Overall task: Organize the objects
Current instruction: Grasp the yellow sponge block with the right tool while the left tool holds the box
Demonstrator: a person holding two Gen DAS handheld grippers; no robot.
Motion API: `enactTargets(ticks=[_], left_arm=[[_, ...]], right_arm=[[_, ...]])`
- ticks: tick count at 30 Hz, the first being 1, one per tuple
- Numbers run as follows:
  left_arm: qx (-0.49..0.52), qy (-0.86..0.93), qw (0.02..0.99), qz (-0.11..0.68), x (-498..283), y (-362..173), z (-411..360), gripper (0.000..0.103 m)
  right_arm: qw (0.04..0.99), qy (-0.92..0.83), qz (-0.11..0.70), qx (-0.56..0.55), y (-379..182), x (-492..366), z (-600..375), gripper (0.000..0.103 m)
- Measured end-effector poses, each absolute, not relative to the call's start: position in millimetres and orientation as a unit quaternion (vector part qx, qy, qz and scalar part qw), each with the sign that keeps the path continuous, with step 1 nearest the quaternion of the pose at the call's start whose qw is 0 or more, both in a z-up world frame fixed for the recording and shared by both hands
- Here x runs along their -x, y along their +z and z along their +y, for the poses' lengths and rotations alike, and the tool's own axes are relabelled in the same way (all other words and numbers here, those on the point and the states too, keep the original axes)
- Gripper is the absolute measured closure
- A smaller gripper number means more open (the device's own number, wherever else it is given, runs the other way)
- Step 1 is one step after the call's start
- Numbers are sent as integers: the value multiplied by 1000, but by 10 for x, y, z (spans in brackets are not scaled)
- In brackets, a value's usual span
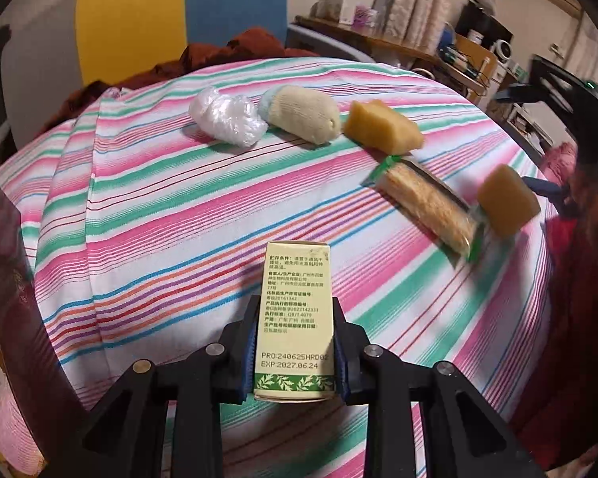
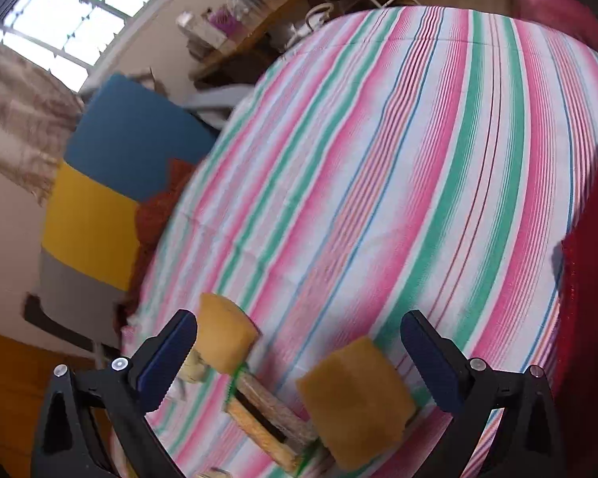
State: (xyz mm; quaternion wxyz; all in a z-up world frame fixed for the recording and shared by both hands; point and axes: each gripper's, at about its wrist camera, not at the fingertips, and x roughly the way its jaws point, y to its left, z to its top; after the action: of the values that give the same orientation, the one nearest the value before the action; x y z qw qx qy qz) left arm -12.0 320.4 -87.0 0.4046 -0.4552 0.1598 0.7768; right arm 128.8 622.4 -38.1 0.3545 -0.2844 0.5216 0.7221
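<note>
- The left tool (image 1: 295,342) is clamped on a tall, pale green cardboard box (image 1: 295,318) printed with Chinese text, production and expiry dates, and a leaf band near its base. Its two black fingers press the box's sides, and the box stands upright in them above the striped cloth.
- A bed covered in a pink, green, white and blue striped cloth (image 1: 159,207) carries everything else.
- Along the far side of the cloth, from left to right, lie a crumpled clear plastic bag (image 1: 227,117), a rolled cream knitted sock with a pale blue end (image 1: 303,113) touching the bag, and a tan rectangular sponge block (image 1: 382,123) just beside the sock.
- Nearer and to the right lies a long packet of pale crackers in clear wrap with green ends (image 1: 430,203), set on a slant.
- A second tan sponge block (image 1: 508,199) sits at the packet's right end; it is blurred.
- The right tool (image 2: 299,358) is wide open, its blue-padded fingers (image 2: 167,358) well apart and gripping nothing. The second sponge block (image 2: 355,394) lies between them, touching neither. The first sponge block (image 2: 225,334) is near the left finger, with the cracker packet (image 2: 271,422) between the two blocks.
- A red sleeve (image 2: 590,279) shows at the right edge.
</note>
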Motion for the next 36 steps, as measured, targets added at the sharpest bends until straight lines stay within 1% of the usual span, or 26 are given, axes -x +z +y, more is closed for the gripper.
enactTargets(ticks=[8, 11, 19, 20, 21, 22, 23, 24, 25, 26, 28, 33, 36], left_arm=[[429, 784, 423, 148, 124, -939, 3166, 73], [421, 787, 427, 147, 106, -948, 3142, 73], [409, 792, 430, 146, 77, -958, 3189, 73], [407, 792, 429, 147, 74, -959, 3193, 73], [405, 793, 429, 148, 66, -959, 3193, 73], [405, 794, 430, 147, 65, -960, 3189, 73], [405, 793, 431, 145, 69, -960, 3187, 73], [406, 793, 432, 143, 75, -960, 3183, 73], [406, 792, 432, 143, 75, -962, 3176, 73], [405, 793, 432, 145, 70, -959, 3179, 73], [403, 793, 432, 149, 56, -957, 3180, 74], [417, 789, 426, 150, 63, -874, 3161, 74], [411, 797, 420, 140, 27, -735, 3065, 74]], right_arm=[[370, 703, 487, 363, -527, -1118, 6159, 1], [375, 699, 460, 399, -554, -1023, 6102, 1], [374, 698, 425, 439, -538, -988, 5897, 1], [379, 698, 417, 442, -541, -995, 5878, 6], [379, 696, 414, 447, -556, -998, 5865, 23], [376, 694, 415, 453, -578, -993, 5855, 35], [380, 689, 408, 463, -598, -979, 5846, 44], [384, 692, 396, 466, -590, -959, 5833, 52], [382, 695, 391, 468, -584, -940, 5823, 55], [375, 701, 391, 464, -576, -928, 5812, 62], [352, 717, 401, 448, -564, -919, 5801, 62], [323, 767, 373, 411, -405, -850, 5729, 62], [304, 779, 373, 401, -389, -812, 5708, 62]])
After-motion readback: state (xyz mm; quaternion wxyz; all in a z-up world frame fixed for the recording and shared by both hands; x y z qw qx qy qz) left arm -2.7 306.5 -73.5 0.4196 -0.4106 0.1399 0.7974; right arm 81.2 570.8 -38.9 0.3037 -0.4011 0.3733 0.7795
